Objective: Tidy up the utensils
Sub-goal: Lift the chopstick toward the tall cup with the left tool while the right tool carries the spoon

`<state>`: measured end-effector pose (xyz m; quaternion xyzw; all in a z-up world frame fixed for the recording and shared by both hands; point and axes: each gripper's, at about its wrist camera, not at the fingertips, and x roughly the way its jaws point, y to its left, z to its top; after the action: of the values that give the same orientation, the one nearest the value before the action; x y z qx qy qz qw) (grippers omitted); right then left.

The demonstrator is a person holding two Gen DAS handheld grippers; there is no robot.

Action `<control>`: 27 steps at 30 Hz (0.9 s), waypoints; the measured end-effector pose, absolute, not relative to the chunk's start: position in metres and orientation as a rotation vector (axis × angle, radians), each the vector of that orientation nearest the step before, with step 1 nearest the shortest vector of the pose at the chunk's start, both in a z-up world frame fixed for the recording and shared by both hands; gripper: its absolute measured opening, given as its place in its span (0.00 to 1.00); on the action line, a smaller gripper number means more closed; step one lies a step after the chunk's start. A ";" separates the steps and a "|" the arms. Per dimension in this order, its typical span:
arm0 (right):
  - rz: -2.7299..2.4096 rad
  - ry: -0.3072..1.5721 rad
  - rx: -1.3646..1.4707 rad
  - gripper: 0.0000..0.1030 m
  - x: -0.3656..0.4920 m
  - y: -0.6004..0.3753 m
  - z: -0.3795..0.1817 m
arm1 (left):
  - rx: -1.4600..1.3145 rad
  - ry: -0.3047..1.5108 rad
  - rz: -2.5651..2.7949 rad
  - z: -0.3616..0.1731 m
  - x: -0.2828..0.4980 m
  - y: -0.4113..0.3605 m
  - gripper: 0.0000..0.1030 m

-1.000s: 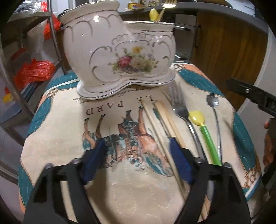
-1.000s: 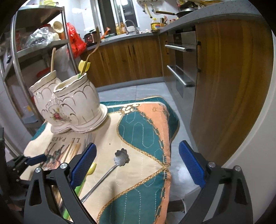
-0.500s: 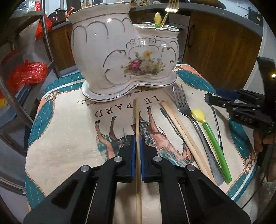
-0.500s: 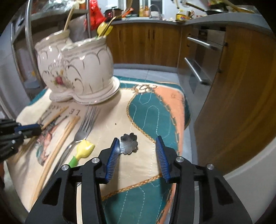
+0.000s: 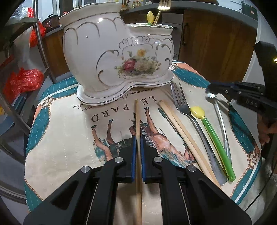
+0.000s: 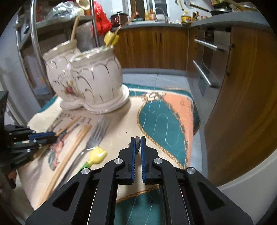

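My left gripper (image 5: 138,138) is shut on a wooden chopstick (image 5: 137,117) that points at the white floral utensil holder (image 5: 110,57). To its right on the cloth lie a pair of chopsticks (image 5: 181,131), a steel fork (image 5: 183,107), a green spoon with a yellow head (image 5: 214,138) and a metal spoon (image 5: 223,124). My right gripper (image 6: 138,140) is shut on the flower-shaped head of that metal spoon (image 6: 138,143). It shows at the right as the right gripper (image 5: 212,90) in the left wrist view. The left gripper (image 6: 53,135) appears at the left in the right wrist view.
The holder (image 6: 97,81) has a gold fork and a yellow spoon (image 5: 150,15) in one compartment and a chopstick (image 6: 74,31) in the other. A printed cloth (image 5: 65,138) covers the small table. A metal rack (image 5: 39,43) stands left, wooden cabinets (image 6: 242,86) right.
Both grippers went from wide open to shut: the left closed on the chopstick, the right came down over the metal spoon's head and closed on it.
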<state>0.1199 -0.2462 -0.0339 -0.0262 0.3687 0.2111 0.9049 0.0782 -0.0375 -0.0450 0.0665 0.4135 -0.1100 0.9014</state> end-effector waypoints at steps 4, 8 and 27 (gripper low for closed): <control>0.437 0.707 -0.010 0.04 0.111 -0.253 -0.023 | 0.113 0.814 -0.238 -0.035 0.072 -0.030 0.05; 0.421 0.609 0.002 0.03 0.100 -0.259 -0.004 | 0.096 0.735 -0.262 -0.020 0.061 -0.023 0.05; 0.259 0.119 -0.091 0.03 0.057 -0.231 0.094 | 0.017 0.312 -0.339 0.052 0.027 0.010 0.05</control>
<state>0.0567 -0.2313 0.0941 -0.0454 0.0593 0.1290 0.9888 0.0267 0.0097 0.0516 0.0085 0.1547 -0.1678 0.9736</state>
